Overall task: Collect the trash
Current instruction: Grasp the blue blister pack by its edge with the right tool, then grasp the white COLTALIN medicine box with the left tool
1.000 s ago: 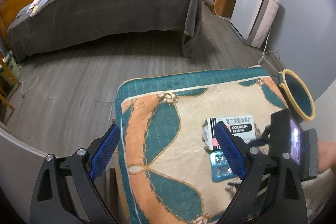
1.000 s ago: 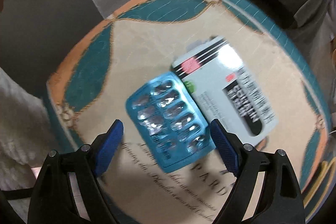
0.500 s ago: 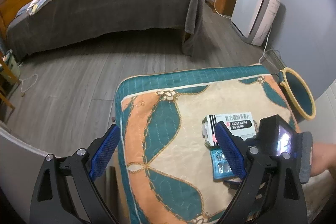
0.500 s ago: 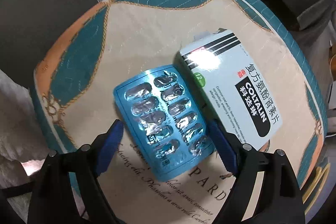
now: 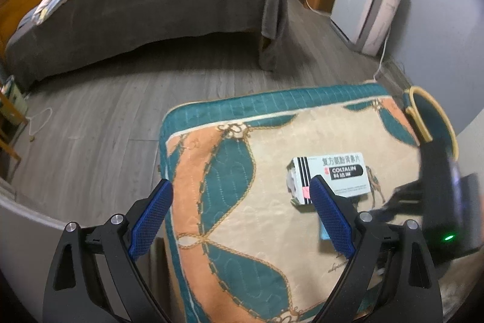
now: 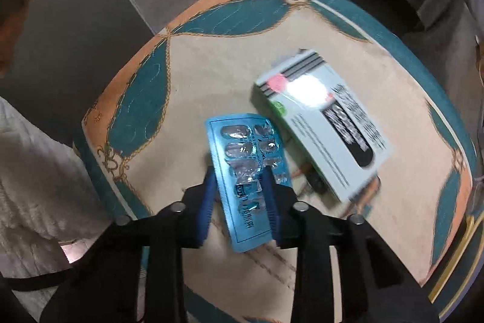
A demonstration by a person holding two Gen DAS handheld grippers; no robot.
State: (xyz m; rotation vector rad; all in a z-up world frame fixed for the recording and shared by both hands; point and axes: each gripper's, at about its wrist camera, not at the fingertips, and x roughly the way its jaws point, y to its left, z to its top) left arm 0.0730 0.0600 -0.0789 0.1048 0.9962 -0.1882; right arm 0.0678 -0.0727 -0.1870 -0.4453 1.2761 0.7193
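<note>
Medicine box (image 6: pixel 323 123) lettering motion-blurred and glared out, blister pack (image 5: pixel 324 231) mostly hidden behind left gripper finger, bin (image 5: pixel 435 123) partly occluded.

One blue blister pack (image 6: pixel 248 171), one medicine box (image 6: pixel 326 123), one patterned cushion (image 5: pixel 230 171), one bin (image 5: pixel 435 123), one bed (image 5: pixel 151 5)

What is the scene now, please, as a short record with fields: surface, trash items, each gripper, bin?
surface: patterned cushion, teal and orange
trash items: blue blister pack; medicine box lying flat beside it
right gripper: jaws closing, the blister pack between its pads and tilted off the cushion
left gripper: open, nothing between its fingers
bin: teal bin with yellow rim, beyond the cushion's far corner
</note>
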